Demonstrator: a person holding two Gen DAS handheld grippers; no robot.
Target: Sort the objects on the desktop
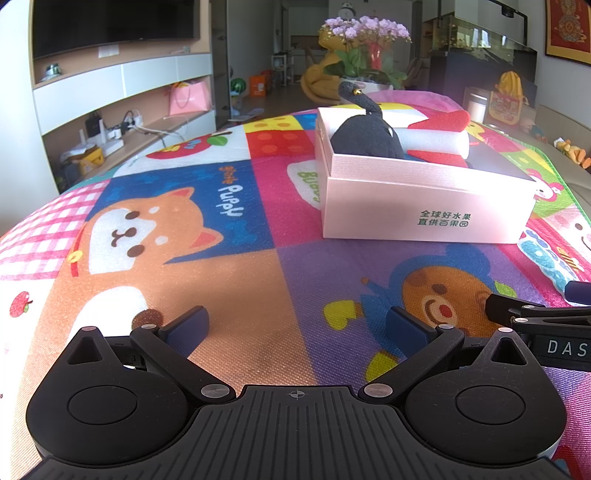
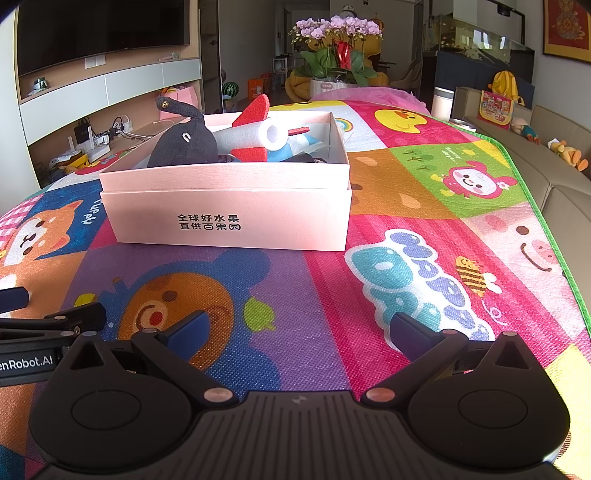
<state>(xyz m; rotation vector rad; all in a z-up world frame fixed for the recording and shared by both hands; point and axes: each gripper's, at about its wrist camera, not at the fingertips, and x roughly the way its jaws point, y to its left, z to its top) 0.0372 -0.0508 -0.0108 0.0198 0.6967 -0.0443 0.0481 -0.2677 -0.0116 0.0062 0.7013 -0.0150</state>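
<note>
Left gripper (image 1: 297, 326) level, low, jaws spread wide, nothing between the pads. Right gripper (image 2: 299, 328) same pose, just beside it on its right, also empty.

A pink cardboard box (image 2: 225, 218) with dark printed characters on its near wall sits on a colourful cartoon play mat (image 2: 369, 295). Inside it lie a dark grey plush toy (image 2: 184, 146) at the left and a white foam rocket (image 2: 255, 138) with red fins beside it, touching. The right gripper (image 2: 297, 328) hovers low over the mat, near the box, its blue-padded fingers (image 2: 188, 332) spread wide with nothing between them. Part of the left gripper (image 2: 55, 321) shows at the left edge. Beyond the mat stands a pot of purple orchids (image 2: 336, 33).
</note>
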